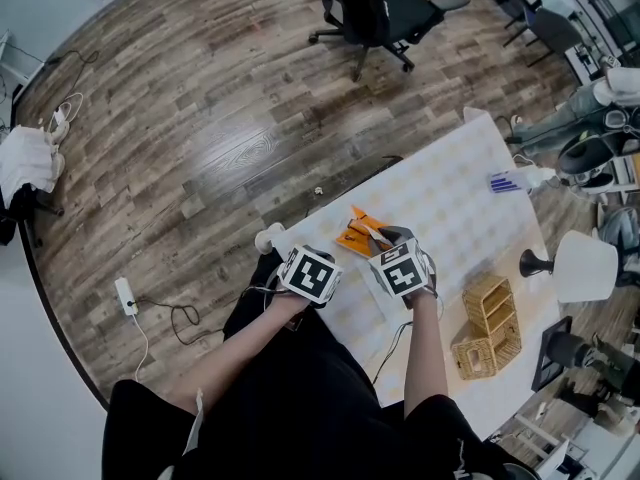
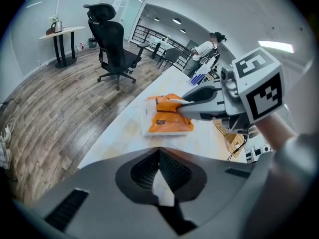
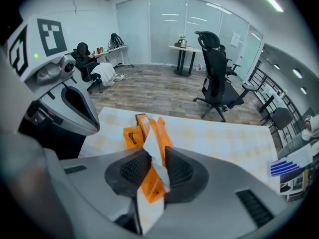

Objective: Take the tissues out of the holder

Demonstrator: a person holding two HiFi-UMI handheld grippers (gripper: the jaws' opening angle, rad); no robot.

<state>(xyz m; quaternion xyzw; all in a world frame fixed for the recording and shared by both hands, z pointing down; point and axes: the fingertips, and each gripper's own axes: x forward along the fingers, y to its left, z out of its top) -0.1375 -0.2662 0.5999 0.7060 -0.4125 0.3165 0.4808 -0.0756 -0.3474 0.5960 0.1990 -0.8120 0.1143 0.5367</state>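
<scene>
White table (image 1: pixel 450 188) carries the orange tissue pack (image 1: pixel 354 238) near its corner. The right gripper (image 1: pixel 385 236) pinches the pack's raised flap, and the left gripper (image 2: pixel 160 172) beside it is clamped on a white scrap (image 2: pixel 164 189).

Holding both grippers side by side, pitched steeply down. Clamping left gripper (image 2: pixel 160 177) tight on white tissue scrap (image 2: pixel 163 190); pinching orange wrapper (image 3: pixel 158 136) in right gripper (image 3: pixel 157 169), jaws slightly apart.
</scene>
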